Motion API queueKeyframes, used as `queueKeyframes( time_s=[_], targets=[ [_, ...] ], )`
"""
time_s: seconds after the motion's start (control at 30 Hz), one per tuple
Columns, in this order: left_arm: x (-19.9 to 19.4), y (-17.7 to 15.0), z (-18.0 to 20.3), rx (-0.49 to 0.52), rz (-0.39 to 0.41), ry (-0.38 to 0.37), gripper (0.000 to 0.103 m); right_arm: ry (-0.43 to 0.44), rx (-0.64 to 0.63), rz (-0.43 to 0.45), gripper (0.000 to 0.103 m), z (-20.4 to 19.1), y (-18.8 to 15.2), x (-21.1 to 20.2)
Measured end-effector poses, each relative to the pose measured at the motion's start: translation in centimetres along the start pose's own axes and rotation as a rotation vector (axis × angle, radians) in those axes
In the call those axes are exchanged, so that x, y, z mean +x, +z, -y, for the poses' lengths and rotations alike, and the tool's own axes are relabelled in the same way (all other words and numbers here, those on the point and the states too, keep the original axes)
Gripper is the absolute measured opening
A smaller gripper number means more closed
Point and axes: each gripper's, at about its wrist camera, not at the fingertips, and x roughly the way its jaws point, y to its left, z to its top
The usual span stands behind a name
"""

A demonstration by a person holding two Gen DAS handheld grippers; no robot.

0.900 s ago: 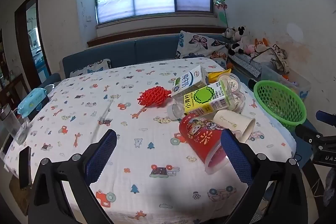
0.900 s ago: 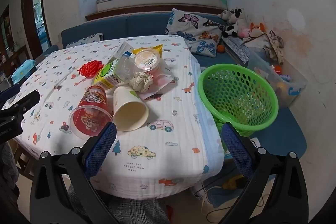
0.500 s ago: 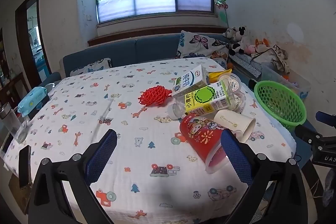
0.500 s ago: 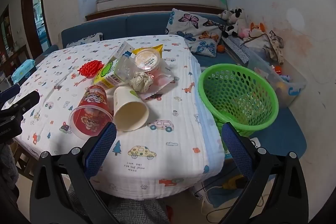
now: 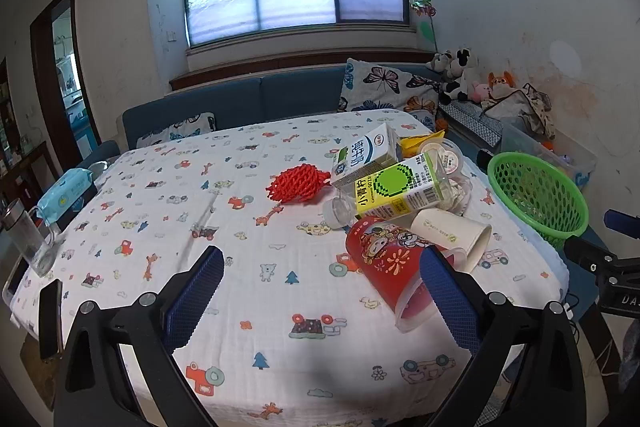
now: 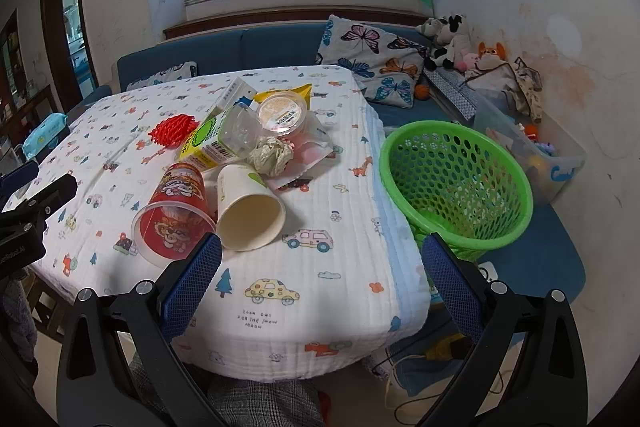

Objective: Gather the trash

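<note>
A heap of trash lies on the cloth-covered table (image 5: 248, 311): a red plastic cup (image 5: 388, 263) on its side, a white paper cup (image 5: 450, 235), a green-yellow carton (image 5: 400, 191), a white milk carton (image 5: 366, 155), a red foam net (image 5: 298, 183). In the right wrist view I see the red cup (image 6: 176, 207), paper cup (image 6: 248, 207), crumpled paper (image 6: 272, 155), a lidded tub (image 6: 282, 113) and the green basket (image 6: 456, 183) beside the table. My left gripper (image 5: 320, 303) is open and empty before the red cup. My right gripper (image 6: 320, 287) is open and empty above the table's near edge.
A blue sofa (image 5: 288, 95) with butterfly cushions runs behind the table. A glass jar (image 5: 28, 243), wipes pack (image 5: 66, 191) and phone (image 5: 50, 319) sit at the table's left. Soft toys and a clear bin (image 6: 532, 143) stand by the right wall.
</note>
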Motion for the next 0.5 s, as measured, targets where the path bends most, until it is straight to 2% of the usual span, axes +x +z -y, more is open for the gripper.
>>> queueKeyframes(
  time_s=[0.17, 0.5],
  targets=[
    [0.00, 0.15, 0.24, 0.002, -0.001, 0.001, 0.095, 0.002, 0.000, 0.002, 0.099, 0.60, -0.18, -0.80],
    [0.10, 0.25, 0.03, -0.011, -0.003, -0.006, 0.095, 0.008, -0.002, -0.003, 0.099, -0.18, 0.01, 0.09]
  ],
)
